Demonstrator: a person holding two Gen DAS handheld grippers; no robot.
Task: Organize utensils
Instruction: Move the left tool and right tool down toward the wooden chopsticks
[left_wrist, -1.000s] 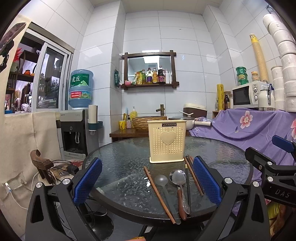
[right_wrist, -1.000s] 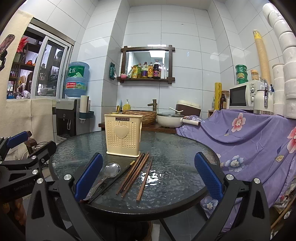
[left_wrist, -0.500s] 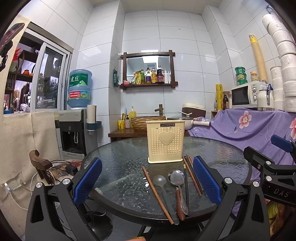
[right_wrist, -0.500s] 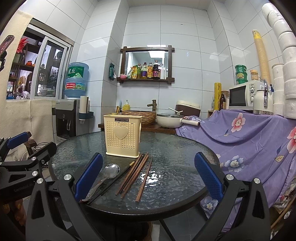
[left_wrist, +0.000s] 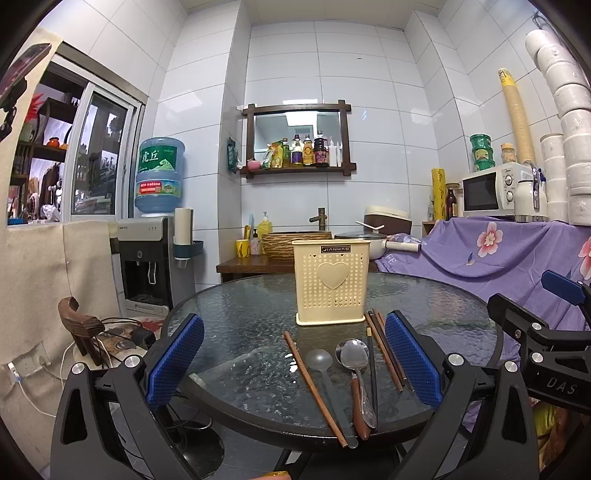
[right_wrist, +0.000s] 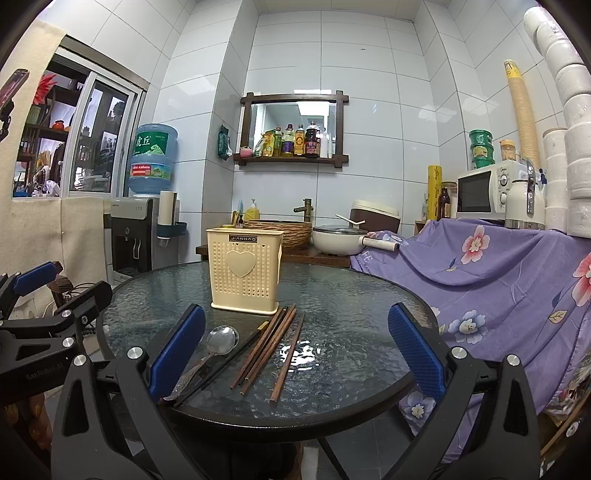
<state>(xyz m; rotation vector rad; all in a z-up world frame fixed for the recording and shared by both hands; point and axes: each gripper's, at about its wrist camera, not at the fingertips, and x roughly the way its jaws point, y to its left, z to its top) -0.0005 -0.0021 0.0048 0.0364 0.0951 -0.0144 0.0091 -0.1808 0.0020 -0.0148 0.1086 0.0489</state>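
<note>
- We see a cream plastic holder (left_wrist: 331, 282), boxy, its walls pierced with small holes and a raised heart on the front, standing upright near the middle of the table (left_wrist: 240, 332).
- The table is round, with a dark rim and a pebbled, glossy glass top that reflects the ceiling light.
- In front of the holder lie the utensils, all flat on the glass with their long axes running from the holder toward the near edge.
- A steel spoon (left_wrist: 354, 355) with a brown handle points its bowl at the holder; just left of it lies a translucent spoon (left_wrist: 319, 359), bowl also toward the holder.
- A single brown chopstick (left_wrist: 314, 386) lies left of both spoons, slanting slightly; a black chopstick (left_wrist: 372, 373) lies just right of the steel spoon.
- A bunch of brown wooden chopsticks (right_wrist: 267, 341) lies at the right, their far tips near the holder's base.
- Our left gripper (left_wrist: 293, 363) hangs at the near edge, its blue ribbed pads spread wide and holding nothing.
- Our right gripper (right_wrist: 293, 352) likewise stands released, pads wide apart and bare.
- The room is white-tiled, with a water dispenser (left_wrist: 147, 258) at the left, a wood-framed mirror shelf (left_wrist: 297, 138) of bottles, and a microwave (left_wrist: 491, 192) above a purple flowered cloth (left_wrist: 498, 254).
</note>
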